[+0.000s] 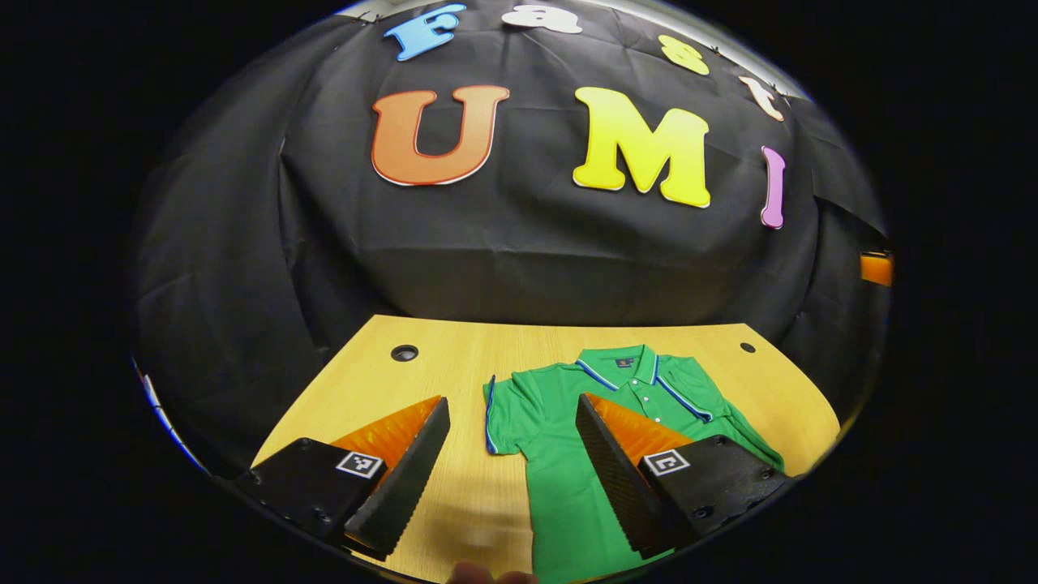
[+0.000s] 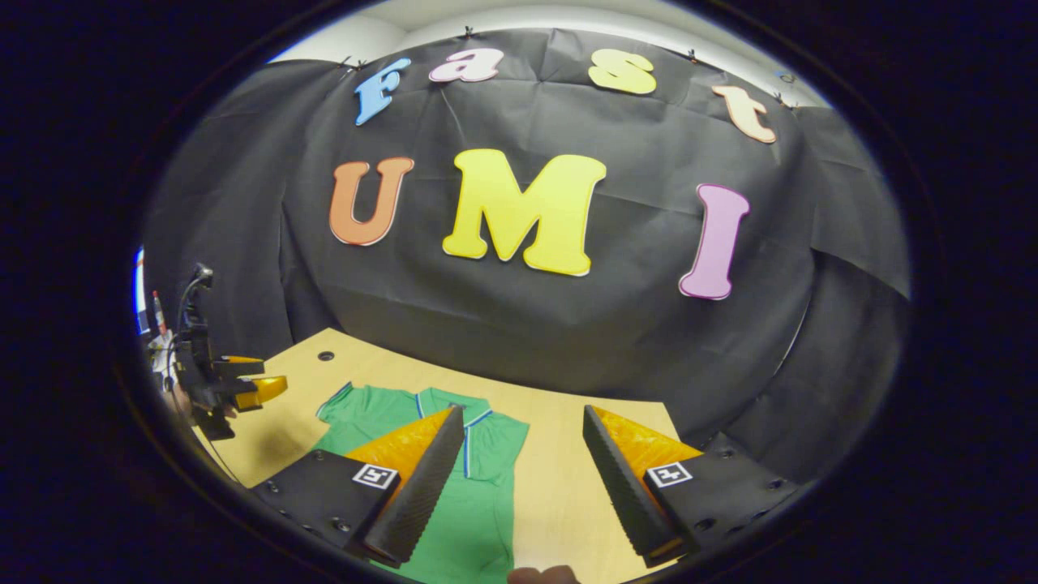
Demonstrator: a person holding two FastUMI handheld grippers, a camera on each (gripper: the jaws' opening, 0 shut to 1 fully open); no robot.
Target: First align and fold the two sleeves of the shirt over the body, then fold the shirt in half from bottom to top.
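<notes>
The left tongs [image 1: 511, 410] hang spread wide above the wooden worktop [image 1: 381, 389], pinching nothing, with the left sleeve [image 1: 504, 414] of the green shirt [image 1: 568, 487] showing in the gap between the fingers. That placing looks deliberate: the sleeve is the first thing to fold, so the tongs are lined up over it. The shirt lies flat, face up, collar [image 1: 624, 361] toward the booth's back wall and hem toward the person, so its long axis runs from near edge to far edge of the worktop. Both sleeves are still out to the sides, so no fold looks begun.

The right tongs [image 2: 523, 418] are likewise spread and empty, held above bare worktop just beside the shirt's right side, which passes under their left finger. They seem to be waiting by the right sleeve.
</notes>
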